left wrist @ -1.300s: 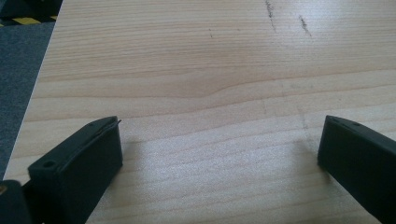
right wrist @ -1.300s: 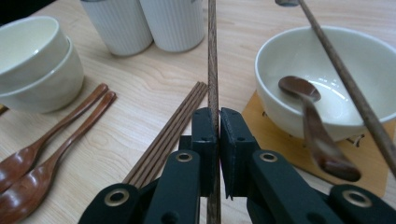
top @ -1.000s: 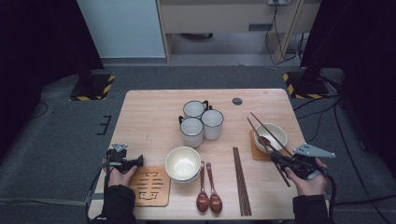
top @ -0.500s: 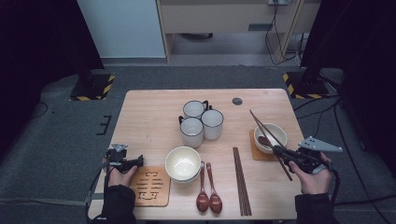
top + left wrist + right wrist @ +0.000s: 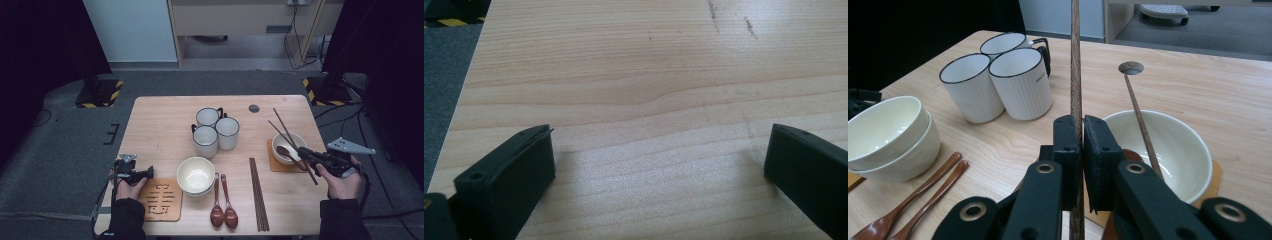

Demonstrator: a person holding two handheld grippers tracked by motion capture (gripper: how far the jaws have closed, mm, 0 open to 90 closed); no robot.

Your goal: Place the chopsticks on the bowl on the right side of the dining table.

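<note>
My right gripper [image 5: 1080, 125] is shut on a dark wooden chopstick [image 5: 1076, 60] that points straight away from its jaws. A second chopstick [image 5: 1143, 125] lies slanted across a white bowl [image 5: 1173, 150] just beyond. In the high view this gripper [image 5: 304, 153] hovers at the bowl's [image 5: 289, 145] near-right side, and the bowl sits on an orange coaster [image 5: 276, 164] with a brown spoon inside. My left gripper [image 5: 143, 175] rests at the table's near-left; its jaws [image 5: 659, 165] stand open over bare wood with nothing between them.
Three white mugs [image 5: 216, 131] stand mid-table. Stacked white bowls [image 5: 196, 175], two wooden spoons [image 5: 223, 207] and a pair of chopsticks [image 5: 258, 192] lie along the front. A patterned wooden coaster [image 5: 161, 202] is beside my left hand. A cable hole [image 5: 254, 108] marks the far side.
My right gripper has risen and drifted toward the right edge with the chopstick in it. The left gripper has stayed put.
</note>
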